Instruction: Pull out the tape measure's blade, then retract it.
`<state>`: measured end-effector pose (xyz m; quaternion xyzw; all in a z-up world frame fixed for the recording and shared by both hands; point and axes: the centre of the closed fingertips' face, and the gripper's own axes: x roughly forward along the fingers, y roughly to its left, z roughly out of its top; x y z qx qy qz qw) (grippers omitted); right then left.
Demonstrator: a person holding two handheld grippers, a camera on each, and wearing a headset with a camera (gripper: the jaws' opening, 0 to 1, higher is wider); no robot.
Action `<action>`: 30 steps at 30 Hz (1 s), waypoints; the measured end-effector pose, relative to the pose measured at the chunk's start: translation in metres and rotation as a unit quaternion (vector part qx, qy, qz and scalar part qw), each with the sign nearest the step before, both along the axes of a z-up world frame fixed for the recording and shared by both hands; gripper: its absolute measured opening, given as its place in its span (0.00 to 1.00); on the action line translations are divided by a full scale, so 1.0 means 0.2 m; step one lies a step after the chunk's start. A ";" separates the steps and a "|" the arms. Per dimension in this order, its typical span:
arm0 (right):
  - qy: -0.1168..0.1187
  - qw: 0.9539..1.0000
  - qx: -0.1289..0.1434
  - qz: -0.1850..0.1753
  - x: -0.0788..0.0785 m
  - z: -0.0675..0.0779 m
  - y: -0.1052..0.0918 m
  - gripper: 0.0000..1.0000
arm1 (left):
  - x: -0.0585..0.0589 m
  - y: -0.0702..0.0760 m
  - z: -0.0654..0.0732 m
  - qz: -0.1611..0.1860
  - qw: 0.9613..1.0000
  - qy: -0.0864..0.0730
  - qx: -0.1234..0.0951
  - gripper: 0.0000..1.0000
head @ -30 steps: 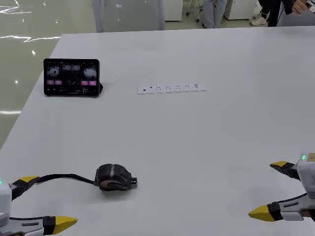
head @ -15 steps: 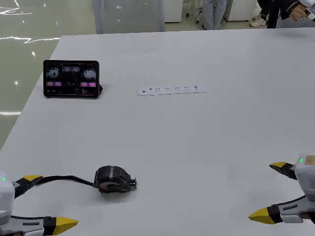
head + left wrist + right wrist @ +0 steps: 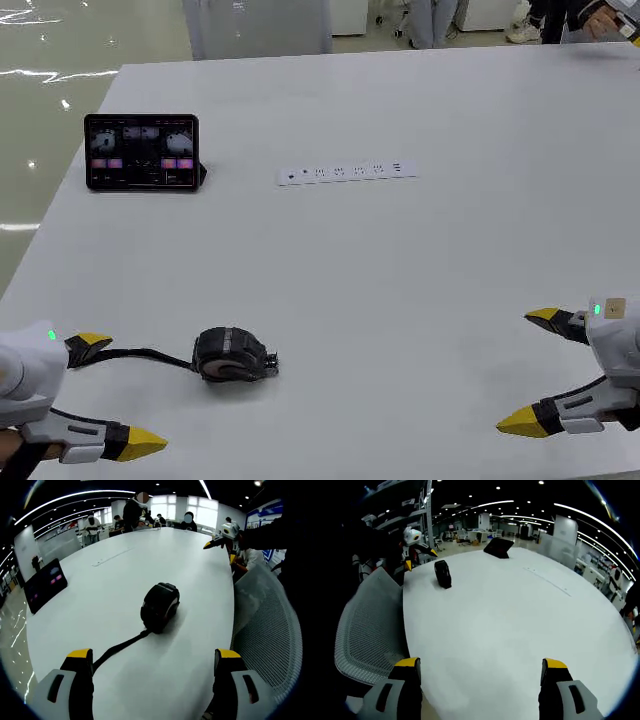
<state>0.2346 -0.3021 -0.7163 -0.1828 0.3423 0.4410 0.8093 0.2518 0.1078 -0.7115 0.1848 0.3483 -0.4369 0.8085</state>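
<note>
- Since a second ago, the left tool (image 3: 118, 392) has crept in toward the black, rounded tape measure (image 3: 232, 355) with the grey band. Its upper yellow tip now sits just beside the thin black strap (image 3: 145, 355) trailing off the tape measure's left side.
- Heads up, the whole head view nudged a bit as well, so some of that shift is just the headset. The tape measure itself hasn't budged on the big white counter (image 3: 400, 280).
- The right tool (image 3: 532, 370) has edged in a touch too, but it's still well apart from the tape measure, way off on its right side.
- Both tools are spread wide and gripping nothing.
- From the left gripper view, the tape measure (image 3: 160, 605) sits dead ahead of the left tool (image 3: 154, 655), lined up with the gap between the jaws. The strap (image 3: 120, 647) runs back toward one of them.
- From the right gripper view, the right tool (image 3: 480, 662) has bare counter in front of it. The tape measure (image 3: 442, 573) is far off, near the counter's edge.
- The black propped-up tablet (image 3: 140, 152) and flat white power strip (image 3: 345, 172) sit well beyond the tape measure and aren't involved.
- My read is that this is still the approach. No blade is out of the case as far as I can see, so the pull hasn't started.
- I'd guess the left tool pins the case while the right one comes across for the blade end.
</note>
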 end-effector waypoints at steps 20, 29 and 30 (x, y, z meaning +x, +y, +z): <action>-0.018 0.999 0.007 0.048 0.09 -0.01 0.24 0.99 | 0.13 -0.20 0.00 -0.107 0.993 -0.023 0.049 0.99; -0.018 0.997 0.011 0.070 0.15 -0.02 0.33 0.99 | 0.17 -0.28 -0.02 -0.136 0.988 -0.019 0.075 0.99; -0.018 0.997 0.011 0.073 0.15 -0.03 0.34 0.99 | 0.18 -0.30 -0.03 -0.141 0.987 -0.018 0.077 0.98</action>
